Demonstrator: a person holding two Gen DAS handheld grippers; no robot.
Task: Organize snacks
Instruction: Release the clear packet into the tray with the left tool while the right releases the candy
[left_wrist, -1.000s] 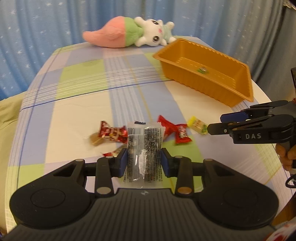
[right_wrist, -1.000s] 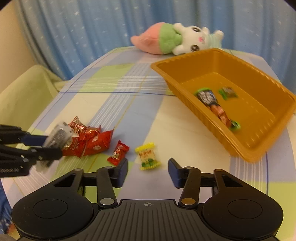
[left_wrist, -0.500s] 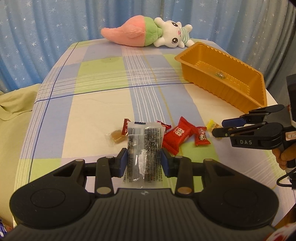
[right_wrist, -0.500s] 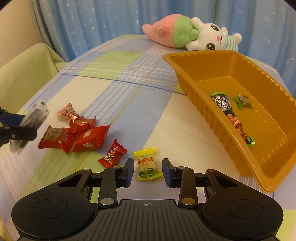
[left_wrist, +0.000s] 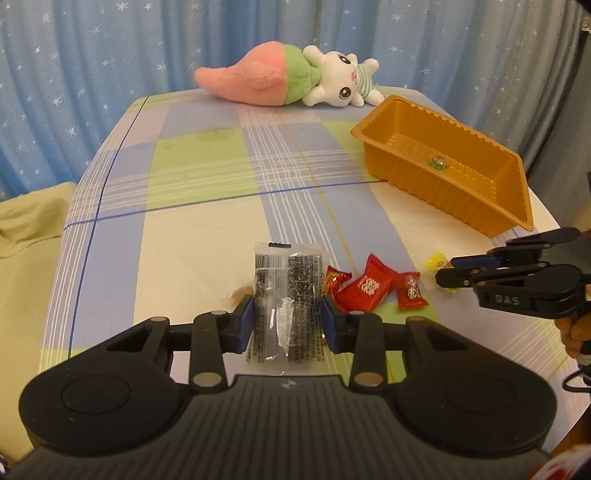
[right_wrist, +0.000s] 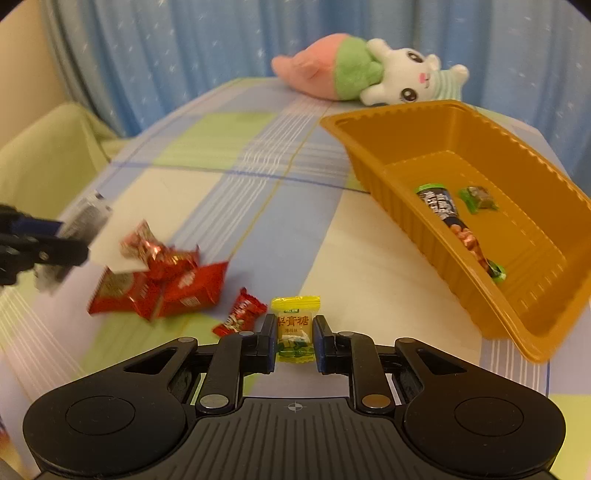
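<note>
My left gripper (left_wrist: 287, 320) is shut on a clear packet of dark snack (left_wrist: 286, 295) and holds it above the table. My right gripper (right_wrist: 295, 345) has closed around a yellow candy (right_wrist: 294, 326) lying on the cloth, its jaws touching the wrapper's sides. The yellow candy also shows in the left wrist view (left_wrist: 437, 261) by the right gripper (left_wrist: 448, 271). Red snack packets (right_wrist: 177, 286) (left_wrist: 365, 290) lie in a small heap between the grippers. The orange tray (right_wrist: 373, 147) (left_wrist: 480, 206) at the right holds a long nut packet (right_wrist: 448, 218) and a small green candy (right_wrist: 478, 199).
A pink, green and white plush toy (left_wrist: 288, 79) (right_wrist: 369, 74) lies at the table's far edge behind the tray. A small brown candy (left_wrist: 236, 293) lies left of the held packet. Blue star curtains hang behind. A pale green cushion (right_wrist: 48, 155) is off the left edge.
The left gripper has risen and pulled back with the packet. The right gripper moved forward to the yellow candy and its jaws narrowed onto it.
</note>
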